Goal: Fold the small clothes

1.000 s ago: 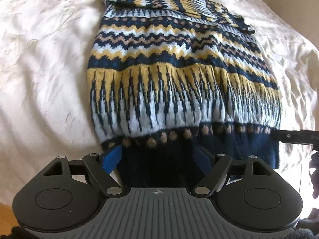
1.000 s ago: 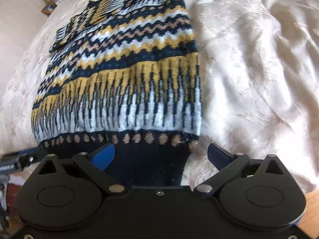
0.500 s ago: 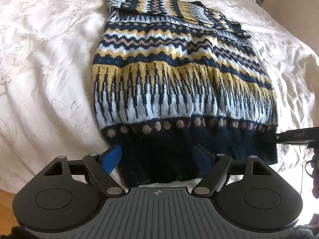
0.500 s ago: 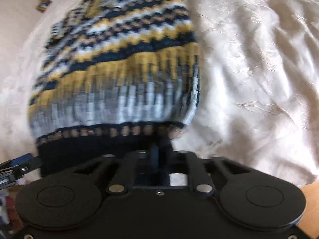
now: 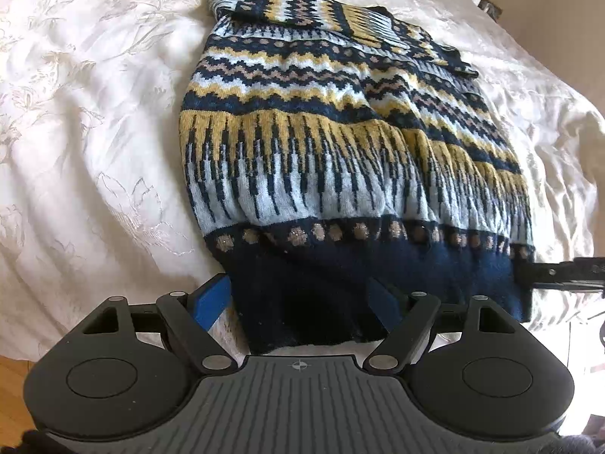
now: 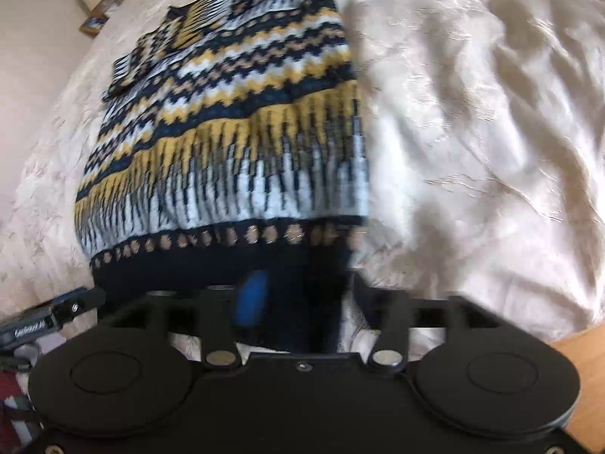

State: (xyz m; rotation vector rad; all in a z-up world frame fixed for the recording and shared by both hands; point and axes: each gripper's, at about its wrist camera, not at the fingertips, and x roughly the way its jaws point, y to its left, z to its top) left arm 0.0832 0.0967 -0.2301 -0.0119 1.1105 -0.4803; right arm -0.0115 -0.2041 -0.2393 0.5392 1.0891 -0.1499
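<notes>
Lying flat on a cream bedspread (image 5: 94, 143): patterned sweater (image 5: 340, 143), navy hem nearest both cameras. Left gripper (image 5: 298, 299) over the hem's left corner, jaws spread wide, hem cloth between them, not pinched. Right gripper (image 6: 306, 295) at the hem's right corner, jaws opening, blurred, dark hem cloth between them, unclear whether touching.

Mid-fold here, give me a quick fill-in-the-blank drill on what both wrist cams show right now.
1. The patterned sweater lies on a white ____.
2. The plain hem band nearest both grippers is coloured ____.
3. The left gripper straddles the hem with its jaws ____.
4. The row just above the hem band is made of tan ____.

Missing words: bedspread; navy; open; dots
</notes>
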